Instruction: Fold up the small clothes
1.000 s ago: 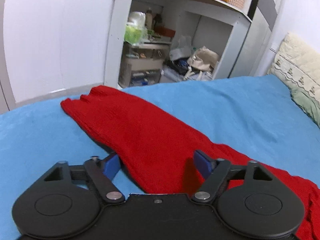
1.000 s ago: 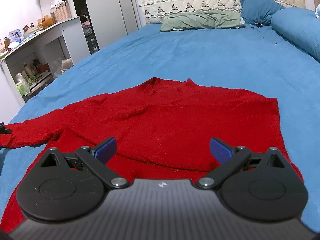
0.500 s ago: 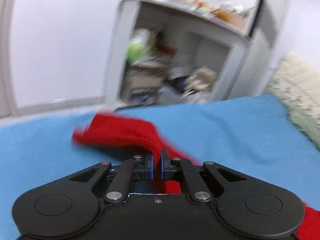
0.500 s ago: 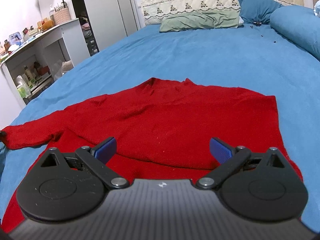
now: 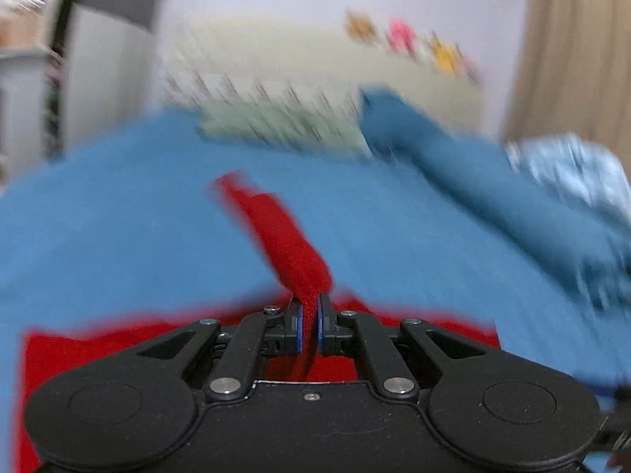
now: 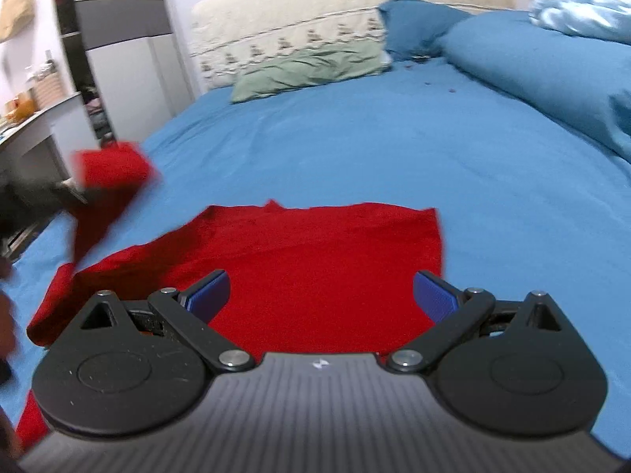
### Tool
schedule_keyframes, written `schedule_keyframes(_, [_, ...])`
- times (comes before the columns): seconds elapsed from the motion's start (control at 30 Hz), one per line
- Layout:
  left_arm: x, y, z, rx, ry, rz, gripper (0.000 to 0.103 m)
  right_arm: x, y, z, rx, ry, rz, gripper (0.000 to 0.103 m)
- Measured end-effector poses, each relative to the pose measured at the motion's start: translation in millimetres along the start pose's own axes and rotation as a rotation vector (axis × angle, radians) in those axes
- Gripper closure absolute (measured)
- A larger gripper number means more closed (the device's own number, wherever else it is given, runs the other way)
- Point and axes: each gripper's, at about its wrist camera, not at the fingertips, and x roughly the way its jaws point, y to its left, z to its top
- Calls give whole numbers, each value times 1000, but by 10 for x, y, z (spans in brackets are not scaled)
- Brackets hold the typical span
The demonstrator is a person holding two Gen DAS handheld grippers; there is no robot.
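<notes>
A red knitted sweater (image 6: pixel 315 260) lies flat on the blue bed sheet (image 6: pixel 394 138). My left gripper (image 5: pixel 309 325) is shut on the sweater's left sleeve (image 5: pixel 284 244), which stands up from the jaws and points toward the headboard. In the right wrist view the lifted sleeve (image 6: pixel 110 181) hangs in the air at the left, above the sweater's body, blurred. My right gripper (image 6: pixel 319 293) is open and empty, low over the sweater's near part, its blue pads (image 6: pixel 434 295) on either side of the cloth.
A green pillow (image 6: pixel 311 71) and cream headboard (image 6: pixel 315 19) are at the far end. A blue pillow (image 6: pixel 410 23) and a rolled blue duvet (image 6: pixel 532 59) lie far right. A wardrobe (image 6: pixel 118 59) and a desk (image 6: pixel 35 126) stand left of the bed.
My left gripper shut on the sleeve, lifted it and swung from facing the desk to facing the headboard. My right gripper moved slightly forward and stayed open.
</notes>
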Motion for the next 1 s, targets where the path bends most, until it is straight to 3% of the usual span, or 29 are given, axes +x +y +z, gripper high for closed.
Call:
schedule_keyframes(0.07, [281,-122,-289,-16,112,-24,97,32,-64,-29,3,22,-21,0])
schedule_keyframes(0.13, [420,-166,-530,-26,176,-12,97,70,-96,-66,2,38,-26,0])
schedule_keyframes(0.23, [385,-175,-600,7,158,-6,96,136,-119,-120,2,57,-26,0])
schedule_keyframes(0.33, [295,-174,-530,39,162,1,88,188,-95,-146,13,65,-5,0])
schedule_keyframes(0.4, [196,-114,-483,61,146,9,62,219,-44,-128,19,64,29,0])
schedule_keyframes(0.43, [105,-97,-459,79,125,15,40,240,-3,-108,20,66,50,0])
schedule_keyframes(0.47, [-7,-80,-448,99,102,33,27,264,30,-85,18,69,67,0])
schedule_keyframes(0.57, [-339,117,-505,124,58,130,11,385,165,-21,2,84,121,0])
schedule_keyframes(0.73, [-758,621,-746,67,73,305,11,708,380,25,-1,88,199,0])
schedule_keyframes(0.8, [-820,775,-841,40,91,341,11,863,486,57,1,81,230,0])
schedule_keyframes(0.97, [-797,975,-931,-7,119,375,16,1263,610,152,50,87,241,25])
schedule_keyframes(1.0, [-758,989,-918,-9,119,373,16,1329,609,154,57,95,229,38])
